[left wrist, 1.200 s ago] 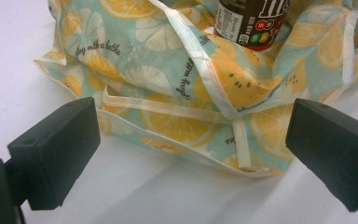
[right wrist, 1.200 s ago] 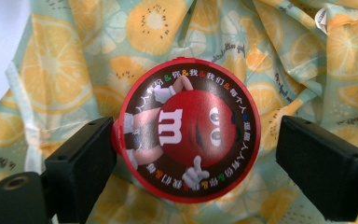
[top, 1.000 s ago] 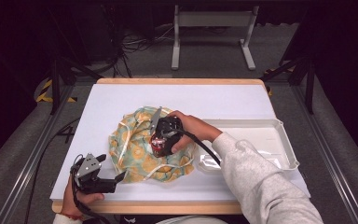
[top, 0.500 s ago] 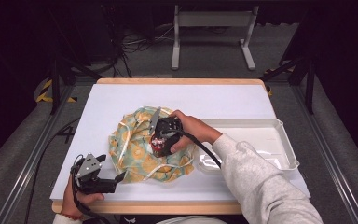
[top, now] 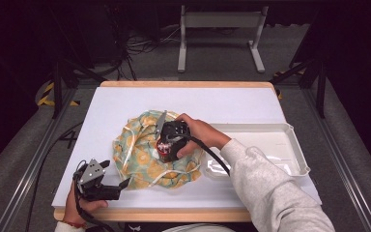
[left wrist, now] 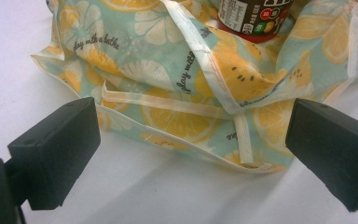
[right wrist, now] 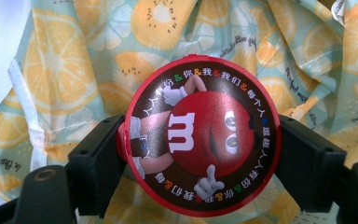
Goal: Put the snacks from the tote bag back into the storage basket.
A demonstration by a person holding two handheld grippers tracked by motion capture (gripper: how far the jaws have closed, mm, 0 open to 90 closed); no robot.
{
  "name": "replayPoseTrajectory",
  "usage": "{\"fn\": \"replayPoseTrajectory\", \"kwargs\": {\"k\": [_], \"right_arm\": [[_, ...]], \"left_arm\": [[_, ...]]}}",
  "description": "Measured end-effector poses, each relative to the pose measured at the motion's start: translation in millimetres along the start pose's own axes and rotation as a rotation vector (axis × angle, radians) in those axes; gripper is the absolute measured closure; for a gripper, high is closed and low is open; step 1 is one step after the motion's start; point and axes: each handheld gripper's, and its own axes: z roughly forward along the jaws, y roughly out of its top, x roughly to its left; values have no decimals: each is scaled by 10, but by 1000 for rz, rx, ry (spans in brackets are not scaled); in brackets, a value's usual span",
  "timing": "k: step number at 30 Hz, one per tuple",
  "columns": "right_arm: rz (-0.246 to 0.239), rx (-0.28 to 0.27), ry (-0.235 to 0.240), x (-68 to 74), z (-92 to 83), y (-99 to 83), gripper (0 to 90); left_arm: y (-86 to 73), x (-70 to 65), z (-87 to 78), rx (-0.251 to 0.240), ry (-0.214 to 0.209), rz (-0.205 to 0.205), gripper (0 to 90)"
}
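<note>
A crumpled cloth bag [top: 147, 157] with an orange-slice print lies on the white table [top: 125, 104]. My right gripper [top: 166, 145] is shut on a red-lidded candy tub [right wrist: 200, 135], holding it upright over the middle of the bag [right wrist: 279, 56]. The tub's lid faces the right gripper view, with a black jaw pressed on each side. My left gripper [top: 123, 185] rests near the table's front left edge, open, its jaws spread wide on either side of the bag's near corner [left wrist: 242, 158]. The tub's lower part [left wrist: 254, 18] shows at the top of the left gripper view.
A white plastic tray [top: 290, 140] stands at the right of the table, close to the bag. A metal stand [top: 220, 29] and cables lie on the floor beyond the table's far edge.
My left gripper has shifted slightly toward the front edge of the table. The right gripper and tub stay in place over the bag.
</note>
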Motion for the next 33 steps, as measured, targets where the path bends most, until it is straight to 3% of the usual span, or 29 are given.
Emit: {"fn": "replayPoseTrajectory", "kwargs": {"k": [33], "right_arm": [[-1, 9, -13, 5, -77, 9, 235]], "left_arm": [[-2, -1, -6, -1, 0, -1, 38]]}}
